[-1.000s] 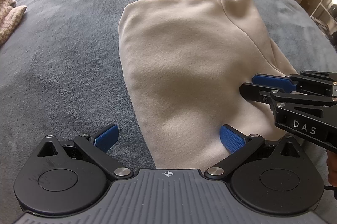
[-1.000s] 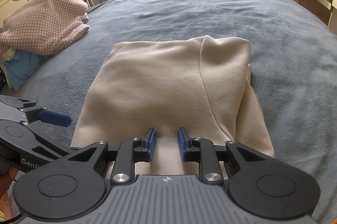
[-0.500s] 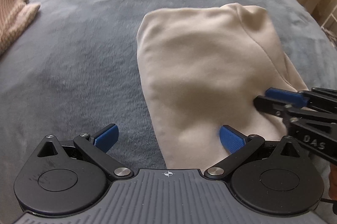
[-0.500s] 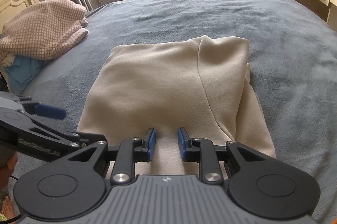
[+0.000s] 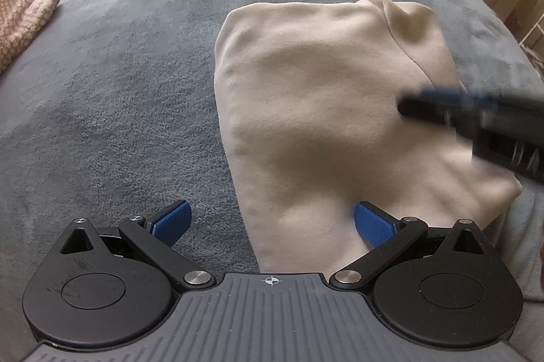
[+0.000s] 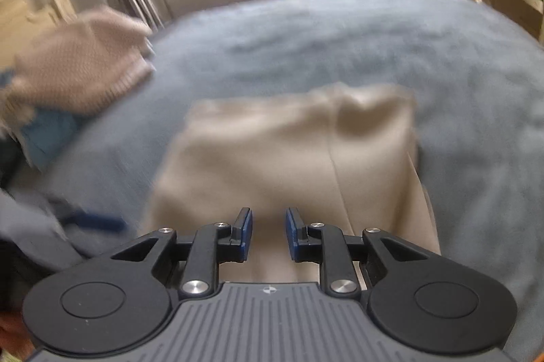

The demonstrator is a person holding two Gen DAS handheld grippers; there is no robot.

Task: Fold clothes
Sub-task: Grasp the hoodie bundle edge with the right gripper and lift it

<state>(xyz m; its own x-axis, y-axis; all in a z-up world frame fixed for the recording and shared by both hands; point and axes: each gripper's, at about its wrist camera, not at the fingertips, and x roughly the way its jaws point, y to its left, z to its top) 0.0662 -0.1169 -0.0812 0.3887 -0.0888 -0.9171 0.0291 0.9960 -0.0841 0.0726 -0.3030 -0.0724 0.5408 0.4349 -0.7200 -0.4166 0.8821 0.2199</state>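
Left gripper (image 5: pixel 270 221) is gaping wide over my folded cream garment (image 5: pixel 326 110) — gripping nothing; right gripper (image 6: pixel 268 233) is standing narrowly parted — nothing pinched — above the blue bedspread (image 5: pixel 119 83).

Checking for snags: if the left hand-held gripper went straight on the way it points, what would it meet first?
Probably the left edge of the folded cream fleece garment, which lies between the open left hand-held gripper fingers, above the blue-grey fleece blanket; depth is unclear.

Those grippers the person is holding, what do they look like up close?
Each is black plastic: two round discs, linked arms with silver rivets, and blue textured pads on the fingers. A grey ribbed body carries a small crosshair mark. The right gripper matches the left gripper, with white lettering, blurred here, on its side.
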